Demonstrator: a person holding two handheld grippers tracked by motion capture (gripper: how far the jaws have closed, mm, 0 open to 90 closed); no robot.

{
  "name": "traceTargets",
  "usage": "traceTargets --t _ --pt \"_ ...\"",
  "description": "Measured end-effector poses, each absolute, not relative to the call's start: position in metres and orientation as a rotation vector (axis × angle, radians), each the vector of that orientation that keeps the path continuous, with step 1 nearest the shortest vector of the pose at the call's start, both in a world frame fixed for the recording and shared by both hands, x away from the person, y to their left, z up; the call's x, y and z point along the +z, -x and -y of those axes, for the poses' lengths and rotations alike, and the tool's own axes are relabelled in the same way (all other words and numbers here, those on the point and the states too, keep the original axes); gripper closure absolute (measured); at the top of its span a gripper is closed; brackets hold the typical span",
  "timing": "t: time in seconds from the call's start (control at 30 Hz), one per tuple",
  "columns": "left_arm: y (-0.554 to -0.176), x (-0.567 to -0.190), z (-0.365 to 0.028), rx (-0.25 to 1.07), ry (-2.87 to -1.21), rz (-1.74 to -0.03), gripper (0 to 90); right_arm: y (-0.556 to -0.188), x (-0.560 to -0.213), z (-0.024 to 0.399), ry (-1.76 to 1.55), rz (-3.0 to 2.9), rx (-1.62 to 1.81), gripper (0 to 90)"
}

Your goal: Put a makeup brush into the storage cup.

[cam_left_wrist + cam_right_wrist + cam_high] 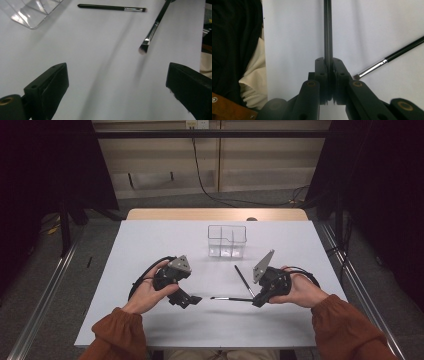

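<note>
Right tongs (329, 62) around brush handle (327, 30)

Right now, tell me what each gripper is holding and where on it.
The right gripper is clamped on a black makeup brush near the end of its handle. The left gripper is open and holds nothing. A second brush lies free on the table.

Table sheet (165, 320) matt white, smooth; organizer (227, 240) clear glossy plastic; brushes (111, 8) glossy black handles, shiny metal ferrules; gripper pads (51, 87) matt black plastic.
</note>
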State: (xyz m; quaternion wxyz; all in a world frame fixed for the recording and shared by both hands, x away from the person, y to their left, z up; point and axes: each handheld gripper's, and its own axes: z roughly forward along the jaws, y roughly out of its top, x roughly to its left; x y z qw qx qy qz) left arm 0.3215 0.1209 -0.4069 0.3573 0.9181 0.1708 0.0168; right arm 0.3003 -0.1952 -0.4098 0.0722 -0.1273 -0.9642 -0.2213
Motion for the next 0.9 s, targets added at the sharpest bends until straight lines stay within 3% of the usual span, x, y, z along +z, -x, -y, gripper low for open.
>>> traceTargets --t 0.33,0.9 --pt "-0.319 -0.41 -0.134 0.057 -2.312 -0.489 3.6 -0.29 -0.413 0.203 0.468 2.896 -0.705 84.1" --pt "-0.306 -0.415 -0.145 0.099 -2.251 -0.553 3.3 -0.28 -0.419 0.218 0.62 2.831 -1.071 84.1"
